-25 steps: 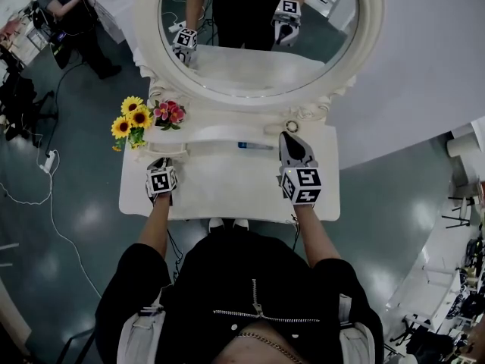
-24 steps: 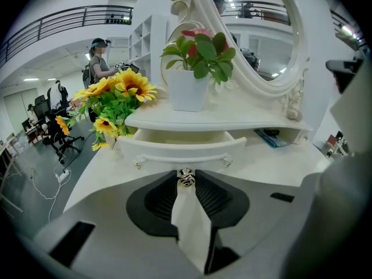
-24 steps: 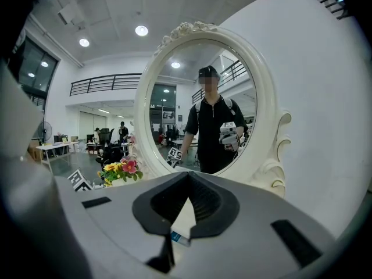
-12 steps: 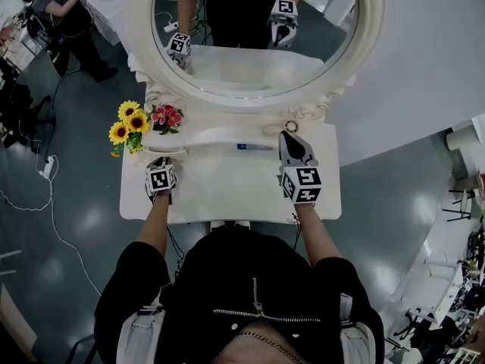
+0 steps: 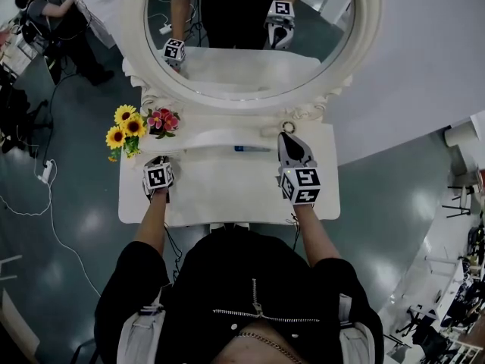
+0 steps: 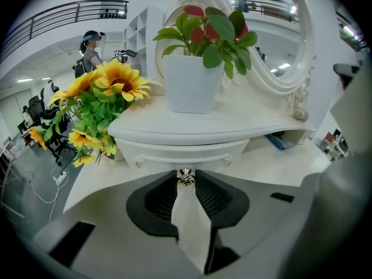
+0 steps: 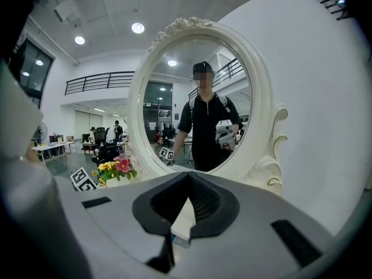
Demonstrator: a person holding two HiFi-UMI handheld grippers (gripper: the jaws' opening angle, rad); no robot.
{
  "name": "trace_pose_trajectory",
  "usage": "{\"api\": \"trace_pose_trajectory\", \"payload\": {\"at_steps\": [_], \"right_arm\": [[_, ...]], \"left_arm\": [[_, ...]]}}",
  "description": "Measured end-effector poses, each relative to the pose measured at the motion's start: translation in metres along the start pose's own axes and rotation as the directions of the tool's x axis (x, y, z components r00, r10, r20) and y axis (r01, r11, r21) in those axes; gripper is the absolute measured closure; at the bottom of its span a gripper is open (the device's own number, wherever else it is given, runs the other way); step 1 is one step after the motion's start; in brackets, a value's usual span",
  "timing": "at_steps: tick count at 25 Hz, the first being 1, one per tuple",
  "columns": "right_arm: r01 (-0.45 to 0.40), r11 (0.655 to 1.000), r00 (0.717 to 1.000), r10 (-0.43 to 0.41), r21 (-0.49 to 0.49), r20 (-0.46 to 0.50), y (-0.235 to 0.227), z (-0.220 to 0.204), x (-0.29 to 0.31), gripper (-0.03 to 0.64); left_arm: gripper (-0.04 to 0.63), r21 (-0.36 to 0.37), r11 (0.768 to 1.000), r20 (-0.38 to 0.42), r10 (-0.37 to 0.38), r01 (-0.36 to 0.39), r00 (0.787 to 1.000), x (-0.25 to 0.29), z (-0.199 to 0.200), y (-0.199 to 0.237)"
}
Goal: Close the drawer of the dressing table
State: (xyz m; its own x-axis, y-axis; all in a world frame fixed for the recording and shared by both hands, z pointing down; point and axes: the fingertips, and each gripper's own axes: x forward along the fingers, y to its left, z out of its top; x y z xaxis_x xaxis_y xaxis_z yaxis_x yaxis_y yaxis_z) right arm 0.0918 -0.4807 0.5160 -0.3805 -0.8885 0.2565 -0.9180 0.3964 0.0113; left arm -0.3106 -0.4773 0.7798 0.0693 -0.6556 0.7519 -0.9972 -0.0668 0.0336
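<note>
- Reaching over the front left edge of the dressing table, the person's left forearm runs straight out from the body. The left gripper tilts down at the raised shelf's left end.
- Its jaws are clenched on the small metal drawer knob, which sits right at their tips.
- The drawer lies under the shelf's overhanging edge at the table's back left. How far out it stands cannot be told.
- The right forearm crosses the front right edge. The right gripper is nearly level and points at the mirror, with its jaws pressed together on nothing.
- Its tip is near a small ring-shaped item at the back right.
- Sunflowers hang past the left edge, just beside the drawer. A white pot of pink flowers stands on the shelf above it.
- A small blue-and-white item lies under the shelf's middle.
- Bare white top spans between the two grippers up to the front edge.
</note>
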Motion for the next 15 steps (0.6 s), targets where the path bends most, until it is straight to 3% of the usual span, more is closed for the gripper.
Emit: {"api": "trace_pose_trajectory", "payload": {"at_steps": [15], "right_arm": [[0.016, 1.000, 1.000, -0.016, 0.009, -0.013, -0.007, -0.006, 0.000, 0.611]], "left_arm": [[0.485, -0.013, 1.000, -0.022, -0.002, 0.001, 1.000, 0.014, 0.015, 0.001]]}}
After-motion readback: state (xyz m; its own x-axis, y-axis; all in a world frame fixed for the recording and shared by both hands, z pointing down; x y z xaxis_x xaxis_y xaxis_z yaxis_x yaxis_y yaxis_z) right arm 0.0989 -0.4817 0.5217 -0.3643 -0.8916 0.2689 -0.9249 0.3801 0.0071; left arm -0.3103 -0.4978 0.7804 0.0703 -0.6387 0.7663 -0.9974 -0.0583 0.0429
